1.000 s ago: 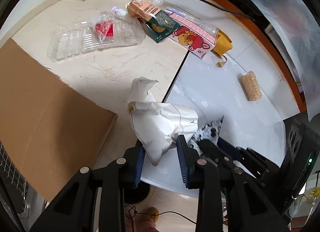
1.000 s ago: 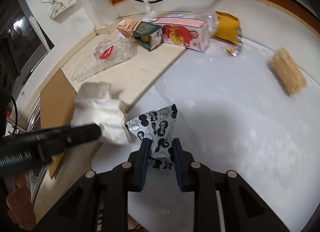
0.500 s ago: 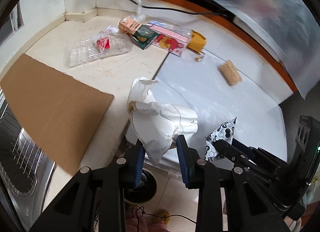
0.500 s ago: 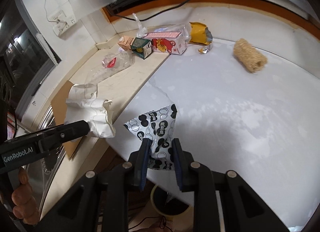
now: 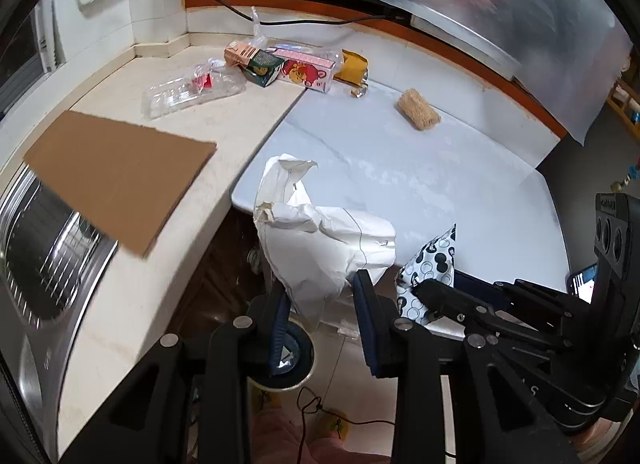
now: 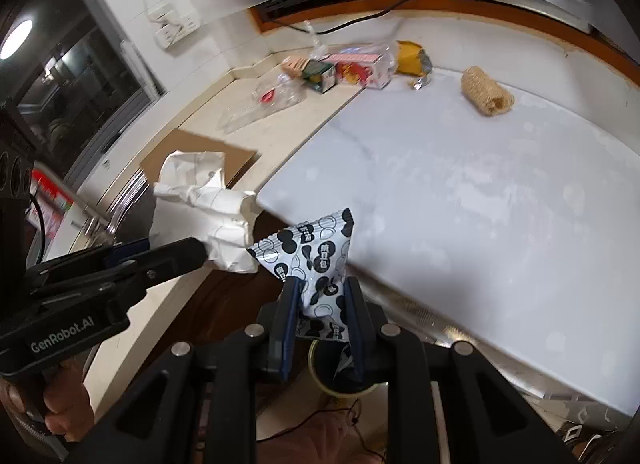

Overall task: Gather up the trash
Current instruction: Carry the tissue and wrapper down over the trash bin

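Observation:
My left gripper (image 5: 320,296) is shut on a crumpled white paper bag (image 5: 320,236), held off the counter's front edge above a round bin (image 5: 292,356) on the floor. My right gripper (image 6: 320,296) is shut on a black-and-white patterned snack wrapper (image 6: 316,252), held over the same bin (image 6: 344,376). The paper bag also shows in the right wrist view (image 6: 208,204), the wrapper in the left wrist view (image 5: 430,264). The two held pieces are close side by side.
At the back of the counter lie a clear plastic tray (image 5: 192,88), cartons (image 5: 280,64), a yellow packet (image 5: 354,66) and a loofah roll (image 5: 418,110). A cardboard sheet (image 5: 116,168) overhangs a steel sink (image 5: 44,256). A white board (image 5: 400,168) covers the right counter.
Both grippers have pulled back and up from the counter with their pieces, past its front edge, until they hang over the bin on the floor.

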Tool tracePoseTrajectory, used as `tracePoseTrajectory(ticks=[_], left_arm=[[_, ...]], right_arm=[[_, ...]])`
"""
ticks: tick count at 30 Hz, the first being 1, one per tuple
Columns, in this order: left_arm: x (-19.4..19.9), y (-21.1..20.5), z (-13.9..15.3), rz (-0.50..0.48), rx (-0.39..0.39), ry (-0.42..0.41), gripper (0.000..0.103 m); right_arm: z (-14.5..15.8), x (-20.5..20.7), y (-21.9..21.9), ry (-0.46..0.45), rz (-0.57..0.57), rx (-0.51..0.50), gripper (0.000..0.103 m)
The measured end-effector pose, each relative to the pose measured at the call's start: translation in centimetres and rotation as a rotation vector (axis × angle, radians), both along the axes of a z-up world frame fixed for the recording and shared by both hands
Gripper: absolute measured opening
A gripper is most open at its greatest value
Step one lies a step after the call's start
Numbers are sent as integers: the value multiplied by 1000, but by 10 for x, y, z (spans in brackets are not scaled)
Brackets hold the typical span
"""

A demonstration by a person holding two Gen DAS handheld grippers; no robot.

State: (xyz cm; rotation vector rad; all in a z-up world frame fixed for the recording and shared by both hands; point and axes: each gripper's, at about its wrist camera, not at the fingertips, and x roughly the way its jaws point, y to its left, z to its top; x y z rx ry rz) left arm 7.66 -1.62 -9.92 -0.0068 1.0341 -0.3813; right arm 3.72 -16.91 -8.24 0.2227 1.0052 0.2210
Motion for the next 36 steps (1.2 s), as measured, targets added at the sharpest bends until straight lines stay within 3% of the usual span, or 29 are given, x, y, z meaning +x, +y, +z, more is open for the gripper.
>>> tracePoseTrajectory(ticks=[6, 15, 21, 36], left_arm=[[-31, 5, -13, 30, 17, 24, 29], [-57, 10, -67, 79, 72, 133, 29], [-58, 15, -107, 100, 129, 185, 29], [-23, 32, -263, 134, 196, 366, 29]], right_arm=[[-10, -29, 1, 28, 54, 0, 22], [-51, -49, -1, 106, 89, 19, 22], [-96, -51, 4, 189, 95, 45, 22], [-248, -36, 9, 387, 22, 110, 23]])
